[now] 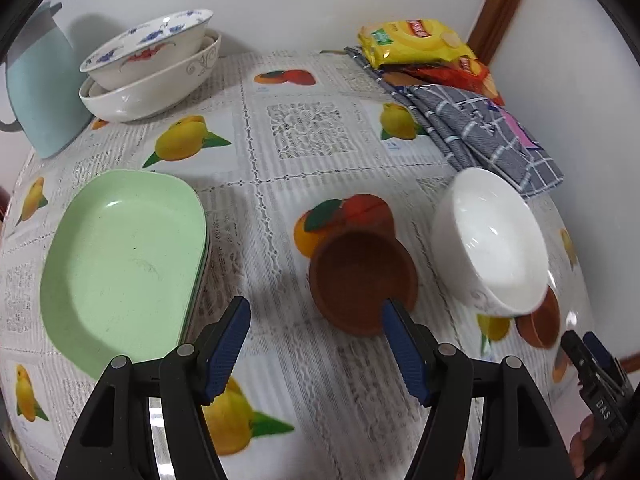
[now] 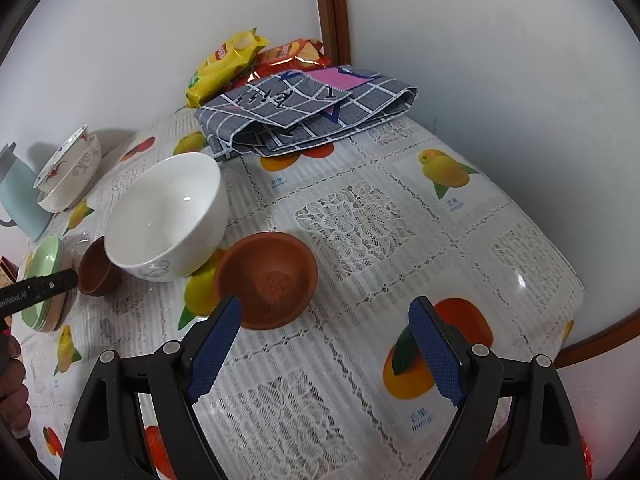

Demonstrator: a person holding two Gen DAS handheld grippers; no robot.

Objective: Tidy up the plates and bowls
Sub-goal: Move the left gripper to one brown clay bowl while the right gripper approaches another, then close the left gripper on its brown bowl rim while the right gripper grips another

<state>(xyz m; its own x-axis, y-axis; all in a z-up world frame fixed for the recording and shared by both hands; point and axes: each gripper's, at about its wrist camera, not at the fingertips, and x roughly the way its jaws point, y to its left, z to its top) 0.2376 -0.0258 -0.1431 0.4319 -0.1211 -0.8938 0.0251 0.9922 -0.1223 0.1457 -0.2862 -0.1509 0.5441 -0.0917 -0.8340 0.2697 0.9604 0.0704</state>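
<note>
My left gripper is open and empty; its right fingertip is at the near rim of a small brown clay bowl. A stack of green plates lies to its left. A white bowl stands to the right, with a second brown clay bowl behind it. Patterned bowls are stacked at the back left. My right gripper is open and empty, just short of the second clay bowl. The white bowl, first clay bowl and green plates show to its left.
A pale blue jug stands at the back left. Snack packets and a folded grey checked cloth lie at the back right by the wall. The fruit-print tablecloth ends at the table's edge on the right.
</note>
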